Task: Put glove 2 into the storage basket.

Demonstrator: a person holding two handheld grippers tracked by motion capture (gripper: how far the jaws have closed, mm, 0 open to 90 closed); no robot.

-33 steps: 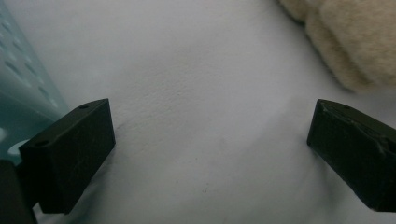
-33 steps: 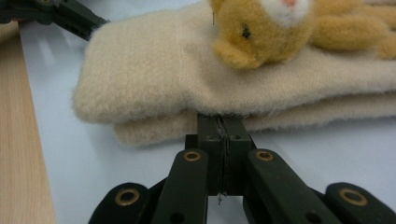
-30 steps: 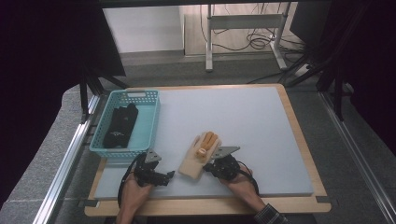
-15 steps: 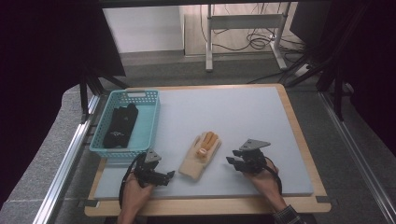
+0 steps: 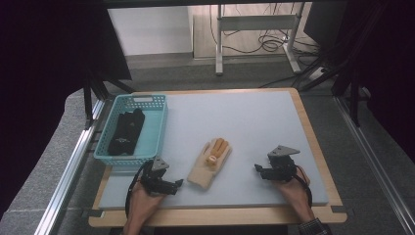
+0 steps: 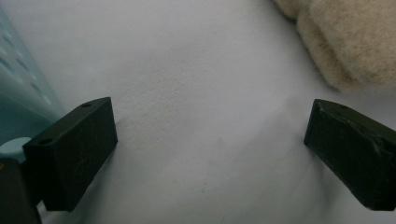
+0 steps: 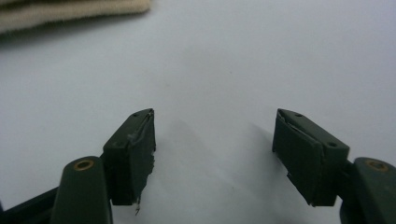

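Grey mat covers most of the bench (image 5: 274,117), wooden border all round, and the floor behind has a metal stand with a tangle of cables. So the cream glove (image 5: 210,163) is lying flat on the mat near the front edge, fingers pointing away from the person and a bit to the right, with some orange marking on the palm side. Left gripper (image 5: 172,184) sits just beside the glove's cuff end, not touching it as far as I can see, and its fingers (image 6: 70,149) are spread wide over bare mat; in the left gripper view the fuzzy glove (image 6: 345,42) is up in the top right corner. Right gripper (image 5: 260,170) is well apart from the glove on the other side, fingers (image 7: 130,154) also open with nothing between them, glove edge (image 7: 70,11) just peeking in at the top left. Blue basket (image 5: 159,115) is at the left of the bench with something black (image 5: 126,131) lying inside it.
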